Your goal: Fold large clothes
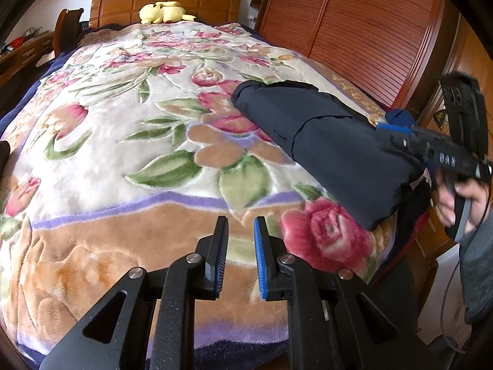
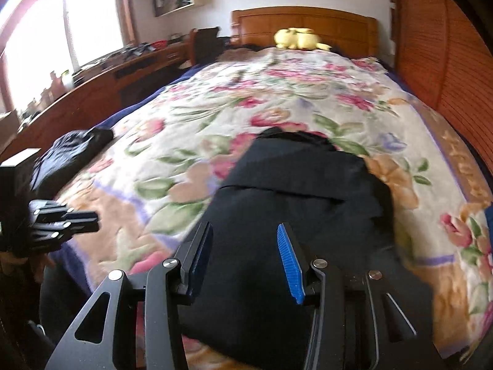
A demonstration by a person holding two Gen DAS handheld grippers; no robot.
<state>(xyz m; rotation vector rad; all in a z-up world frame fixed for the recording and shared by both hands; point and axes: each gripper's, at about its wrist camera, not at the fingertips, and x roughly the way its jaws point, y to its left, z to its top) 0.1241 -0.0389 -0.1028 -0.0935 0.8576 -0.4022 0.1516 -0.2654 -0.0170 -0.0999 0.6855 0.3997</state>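
A dark navy garment (image 2: 292,215) is lying folded into a thick rectangular bundle, lengthwise near the right edge of the bed, layers overlapping.

A home bedroom: bed with floral blanket (image 1: 129,141), wooden headboard (image 1: 166,3), louvered wardrobe (image 1: 354,24), plush toy (image 1: 163,11).

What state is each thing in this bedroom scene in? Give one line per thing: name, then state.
Left gripper: open, empty, above the blanket.
Right gripper: open, empty, over the dark garment.
Dark garment: folded, lying on the blanket.
Floral blanket: spread over the bed.
Yellow plush toy: lying by the headboard.
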